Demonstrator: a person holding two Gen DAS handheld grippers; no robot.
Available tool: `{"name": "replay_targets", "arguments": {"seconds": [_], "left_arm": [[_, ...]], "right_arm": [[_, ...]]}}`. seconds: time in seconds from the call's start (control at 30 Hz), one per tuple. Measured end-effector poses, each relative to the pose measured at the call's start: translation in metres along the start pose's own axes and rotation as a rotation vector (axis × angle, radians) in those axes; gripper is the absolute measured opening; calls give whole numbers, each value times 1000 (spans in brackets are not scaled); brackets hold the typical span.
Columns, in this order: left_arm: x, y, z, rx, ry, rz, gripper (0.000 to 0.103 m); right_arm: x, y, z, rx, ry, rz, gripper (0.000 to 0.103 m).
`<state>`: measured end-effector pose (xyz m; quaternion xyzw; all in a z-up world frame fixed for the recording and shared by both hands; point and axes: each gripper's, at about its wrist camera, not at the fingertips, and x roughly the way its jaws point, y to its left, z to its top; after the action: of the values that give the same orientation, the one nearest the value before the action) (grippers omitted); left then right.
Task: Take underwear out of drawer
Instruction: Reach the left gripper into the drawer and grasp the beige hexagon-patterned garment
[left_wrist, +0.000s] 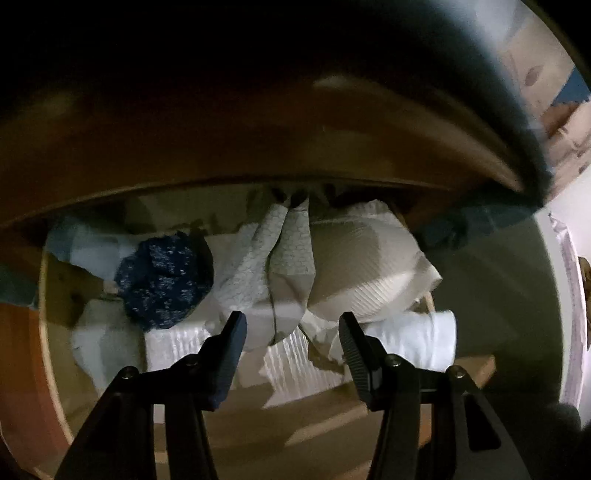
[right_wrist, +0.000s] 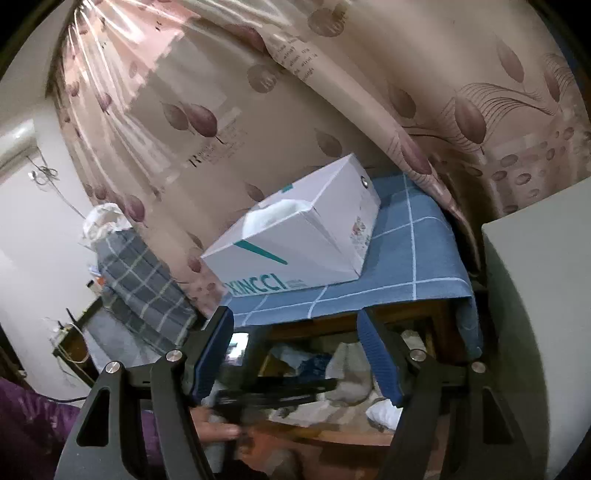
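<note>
Hovering over the open wooden drawer (left_wrist: 59, 295), the left gripper (left_wrist: 291, 332) has its jaws spread wide w/ nothing between them, tips just above the pile of clothes. Inside the drawer, left wrist view: a dark blue speckled piece (left_wrist: 166, 280) sits left of center, a white honeycomb-print garment (left_wrist: 273, 258) lies bunched in the middle right ahead of the jaws, a cream ribbed piece (left_wrist: 365, 269) to its right, and a white folded item (left_wrist: 413, 339) near the front edge beside the right finger. Can't tell which of these is the underwear; fabric is blurred and dim. Dark underside of the cabinet top fills the upper part of that view. Right gripper (right_wrist: 295, 354) is also wide open, holding nothing, raised higher and looking at the cabinet front; the drawer (right_wrist: 332, 435) shows between its fingers w/ pale and blue clothes inside, and a blurred black shape crossing it, prob. the left gripper, w/ a hand (right_wrist: 218, 428) at its base. On top of the cabinet: a blue checked cloth (right_wrist: 410, 254) w/ a white tissue box (right_wrist: 295, 236) resting on it. Behind, a pink leaf-print curtain (right_wrist: 258, 110); a grey plaid fabric (right_wrist: 144, 280) hangs at left, and a pale grey box (right_wrist: 543, 295) stands at right.
</note>
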<state>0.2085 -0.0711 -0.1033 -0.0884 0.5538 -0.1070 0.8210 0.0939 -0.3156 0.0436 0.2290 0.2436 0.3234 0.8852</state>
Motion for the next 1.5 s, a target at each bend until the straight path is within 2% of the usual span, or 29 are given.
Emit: {"name": "replay_targets", "arguments": {"seconds": [0.1, 0.2, 0.33, 0.5, 0.53, 0.57, 0.6, 0.63, 0.7, 0.73, 0.9, 1.0, 1.07, 1.17, 1.27, 1.37, 1.43, 1.5], "left_arm": [[14, -2, 5, -9, 7, 49, 54], [16, -6, 8, 9, -34, 71, 55], [22, -11, 10, 26, -59, 138, 59], [23, -7, 8, -9, -40, 152, 60], [25, -4, 6, -43, -17, 153, 60], [30, 1, 3, -107, 27, 116, 60], [32, 5, -1, -168, 65, 58, 60], [39, 16, -8, -272, 103, -28, 60], [37, 33, -14, -443, 63, -102, 60], [36, 39, -13, -485, 44, -93, 60], [47, 47, -10, -552, 98, -78, 60], [53, 61, -17, -742, 97, -119, 64], [53, 68, -18, -840, 43, -125, 65], [60, 76, -20, -964, 52, -129, 65], [57, 86, -23, -1048, 18, -93, 65], [70, 98, -31, -1194, 34, -134, 66], [80, 105, -35, -1234, 57, -120, 66], [87, 111, -38, -1266, 44, -150, 70]], "right_arm": [[-7, -3, -1, 16, -12, 23, 68], [-11, -10, -1, 47, -23, 54, 68], [-12, -14, 0, 79, -32, 90, 68], [-14, -18, -1, 101, -42, 125, 68], [-14, -18, -1, 105, -42, 131, 68], [-14, -19, -1, 108, -43, 134, 68], [-14, -20, -1, 111, -44, 139, 68], [-14, -20, -1, 115, -47, 146, 68], [-15, -21, -1, 121, -47, 154, 68], [-15, -21, -1, 125, -45, 158, 68], [-15, -22, -2, 131, -42, 181, 68], [-13, -21, -2, 133, -28, 199, 68], [-11, -19, -3, 127, -19, 210, 68], [-11, -17, -4, 115, -12, 220, 68], [-12, -18, -5, 118, -13, 230, 68], [-12, -23, -4, 143, -14, 241, 68], [-12, -27, -5, 166, -16, 251, 68], [-13, -28, -4, 174, -21, 251, 68]]}}
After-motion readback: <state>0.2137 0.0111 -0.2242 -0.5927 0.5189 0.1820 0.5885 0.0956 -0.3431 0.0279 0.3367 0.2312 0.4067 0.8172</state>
